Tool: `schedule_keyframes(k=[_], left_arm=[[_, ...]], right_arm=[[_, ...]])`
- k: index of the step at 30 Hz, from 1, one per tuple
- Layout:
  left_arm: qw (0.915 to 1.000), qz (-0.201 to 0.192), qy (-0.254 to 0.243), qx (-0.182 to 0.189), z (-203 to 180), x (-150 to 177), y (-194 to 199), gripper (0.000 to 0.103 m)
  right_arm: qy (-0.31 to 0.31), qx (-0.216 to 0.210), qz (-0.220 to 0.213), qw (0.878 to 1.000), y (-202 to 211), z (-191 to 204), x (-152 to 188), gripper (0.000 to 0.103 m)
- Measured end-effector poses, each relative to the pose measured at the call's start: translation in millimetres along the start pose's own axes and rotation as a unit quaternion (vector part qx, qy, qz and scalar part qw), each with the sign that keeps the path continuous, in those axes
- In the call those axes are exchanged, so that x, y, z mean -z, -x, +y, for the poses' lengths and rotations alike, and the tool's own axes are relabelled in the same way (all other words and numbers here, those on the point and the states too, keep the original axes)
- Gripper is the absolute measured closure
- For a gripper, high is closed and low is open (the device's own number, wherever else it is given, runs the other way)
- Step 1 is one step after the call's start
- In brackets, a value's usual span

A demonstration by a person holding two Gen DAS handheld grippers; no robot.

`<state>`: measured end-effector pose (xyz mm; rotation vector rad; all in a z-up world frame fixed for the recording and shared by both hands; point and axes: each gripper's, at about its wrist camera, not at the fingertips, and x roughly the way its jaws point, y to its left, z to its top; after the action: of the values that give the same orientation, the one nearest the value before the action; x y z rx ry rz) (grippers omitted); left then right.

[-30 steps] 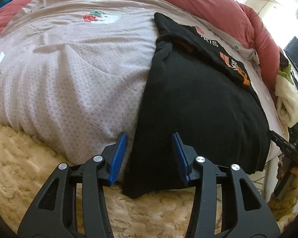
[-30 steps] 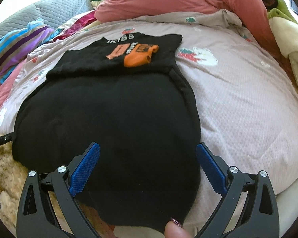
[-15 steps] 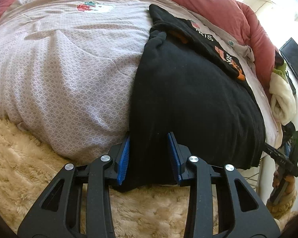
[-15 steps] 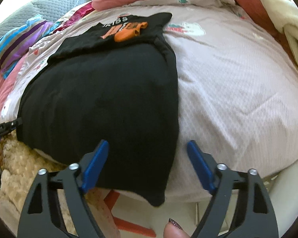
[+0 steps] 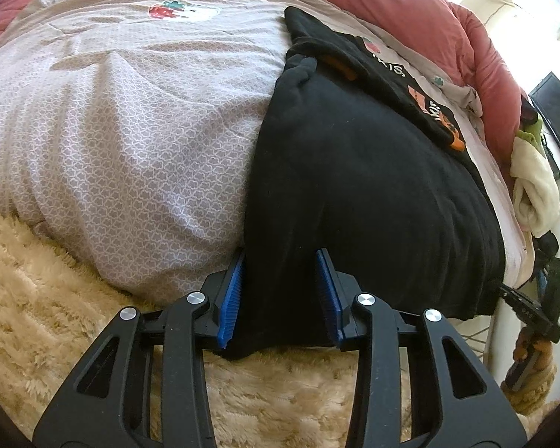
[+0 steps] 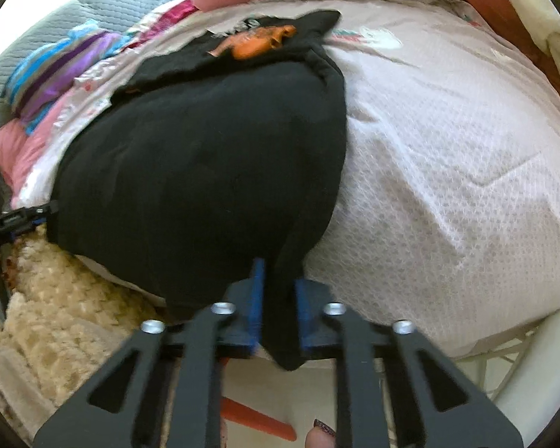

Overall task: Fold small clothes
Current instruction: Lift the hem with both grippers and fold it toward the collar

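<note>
A black garment [image 5: 354, 186] lies spread on the bed, its far part folded over and showing an orange print [image 5: 435, 112]. My left gripper [image 5: 280, 257] is shut on its near left corner, where bunched cloth fills the gap between the blue pads. In the right wrist view the same garment [image 6: 205, 168] hangs over the bed edge. There my right gripper [image 6: 280, 272] is shut on the near right corner, and a tip of cloth dangles below the pads. The right gripper [image 5: 522, 310] also shows at the far right of the left wrist view.
A pinkish patterned bedspread [image 5: 130, 130] covers the bed, with a pink duvet [image 5: 392, 0] behind. A cream fluffy blanket [image 5: 56, 317] lies below the bed edge. A striped cloth [image 6: 56, 63] and grey quilt [image 6: 112, 3] sit at the back left. A fingertip [image 6: 321, 433] shows at the bottom.
My right gripper came in over the garment's near right corner and closed from wide open onto it. My left gripper narrowed onto the near left corner.
</note>
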<state>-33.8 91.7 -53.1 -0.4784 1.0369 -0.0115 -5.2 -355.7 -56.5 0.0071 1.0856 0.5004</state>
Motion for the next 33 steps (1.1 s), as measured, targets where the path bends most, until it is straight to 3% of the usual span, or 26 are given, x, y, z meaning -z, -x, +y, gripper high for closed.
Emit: schedule_keyframes(k=[8, 13, 14, 15, 17, 23, 33], left_arm=[[0.9998, 0.002, 0.017, 0.008, 6, 2, 6, 0.079], [0.9998, 0.010, 0.013, 0.007, 4, 5, 8, 0.079], [0.9998, 0.010, 0.012, 0.008, 2, 5, 8, 0.086], [0.9998, 0.011, 0.014, 0.009, 2, 6, 9, 0.100], [0.9996, 0.007, 0.019, 0.018, 1, 6, 13, 0.100], [0.9968, -0.039, 0.028, 0.063, -1, -8, 47, 0.101], [0.9906, -0.113, 0.005, 0.076, -20, -55, 88, 0.100]], right_arm=[[-0.003, -0.061, -0.053, 0.997, 30, -3, -15, 0.095], [-0.007, -0.076, -0.083, 0.994, 39, -3, -30, 0.095], [-0.008, -0.081, -0.088, 0.993, 39, -3, -34, 0.095], [-0.009, -0.084, -0.092, 0.992, 39, -3, -38, 0.095], [-0.010, -0.087, -0.099, 0.991, 41, -4, -43, 0.095], [-0.020, -0.094, -0.129, 0.987, 49, -8, -54, 0.095], [-0.047, -0.099, -0.194, 0.975, 73, -19, -72, 0.095]])
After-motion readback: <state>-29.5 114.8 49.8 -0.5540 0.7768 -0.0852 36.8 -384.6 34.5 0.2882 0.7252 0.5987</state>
